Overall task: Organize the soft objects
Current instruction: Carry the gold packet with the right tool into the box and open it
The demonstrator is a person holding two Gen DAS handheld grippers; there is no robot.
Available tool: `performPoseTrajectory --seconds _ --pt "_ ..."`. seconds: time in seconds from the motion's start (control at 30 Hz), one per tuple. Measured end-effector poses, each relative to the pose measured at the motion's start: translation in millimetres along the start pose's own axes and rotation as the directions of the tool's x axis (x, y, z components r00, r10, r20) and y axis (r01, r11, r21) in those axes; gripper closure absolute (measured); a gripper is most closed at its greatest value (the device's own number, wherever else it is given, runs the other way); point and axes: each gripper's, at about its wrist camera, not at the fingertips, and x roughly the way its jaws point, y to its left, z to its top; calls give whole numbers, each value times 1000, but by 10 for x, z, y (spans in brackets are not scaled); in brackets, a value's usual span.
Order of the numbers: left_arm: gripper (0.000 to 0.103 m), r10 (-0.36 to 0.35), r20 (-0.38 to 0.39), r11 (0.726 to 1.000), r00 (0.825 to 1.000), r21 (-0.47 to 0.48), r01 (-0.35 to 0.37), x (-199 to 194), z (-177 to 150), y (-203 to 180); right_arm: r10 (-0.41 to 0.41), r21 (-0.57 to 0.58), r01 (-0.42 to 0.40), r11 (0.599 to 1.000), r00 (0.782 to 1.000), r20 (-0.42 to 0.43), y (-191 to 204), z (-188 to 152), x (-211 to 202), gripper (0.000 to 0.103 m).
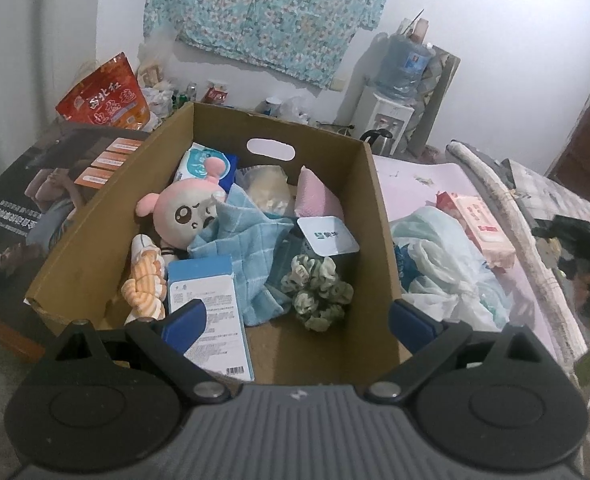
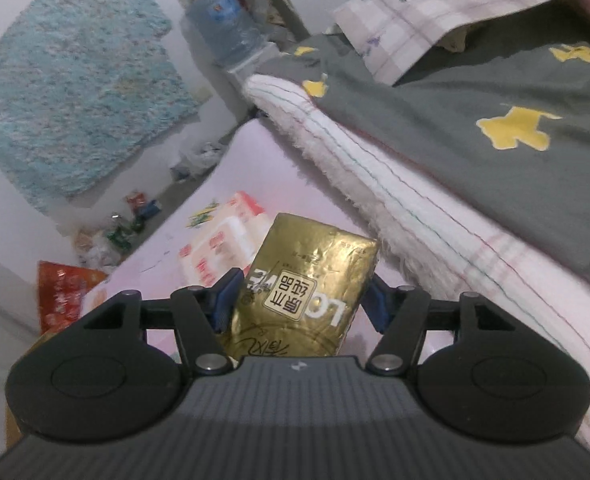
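Here the right gripper (image 2: pixel 299 300) grips a gold tissue pack (image 2: pixel 307 288) between its jaws, above the bed (image 2: pixel 255 152).
The soft foil may slip out mid-carry; the left gripper (image 1: pixel 295 316), jaws open, hovers over the crowded cardboard box (image 1: pixel 369 216) ahead.

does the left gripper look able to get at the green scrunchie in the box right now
Probably yes. The left gripper hangs over the open cardboard box with its jaws spread and empty, and the green scrunchie lies uncovered on top just ahead of it, beside the blue cloth.
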Motion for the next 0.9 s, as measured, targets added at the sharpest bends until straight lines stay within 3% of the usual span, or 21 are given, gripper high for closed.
performPoseTrajectory --seconds 0.2,0.3,0.4,0.53,0.63,0.73,0.9 --pt "4 -16 25 1000 1000 -16 17 -147 -91 130 147 -87 -149 985 989 -23 326 -290 -731 42" --pt "4 -15 45 999 999 -32 16 -247 -138 208 244 -153 -252 956 967 -68 678 -461 -1050 42" --pt "4 -11 60 999 998 -50 14 -332 -185 287 340 -228 -367 902 928 -151 1124 -673 -1269 42" --pt "4 -12 81 996 997 -86 19 -422 -255 411 439 -295 -536 791 833 -336 1815 -1058 -1352 41" --pt "4 -6 97 994 995 -107 17 -454 -277 508 415 -359 -598 716 779 -471 2340 -1419 -1272 41" --pt "4 8 109 992 994 -122 5 -470 -297 614 338 -407 -625 666 739 -582 2771 -1781 -1113 41" --pt "4 24 119 986 993 -166 -4 -492 -316 841 178 -503 -626 596 714 -677 3276 -2300 -870 41"
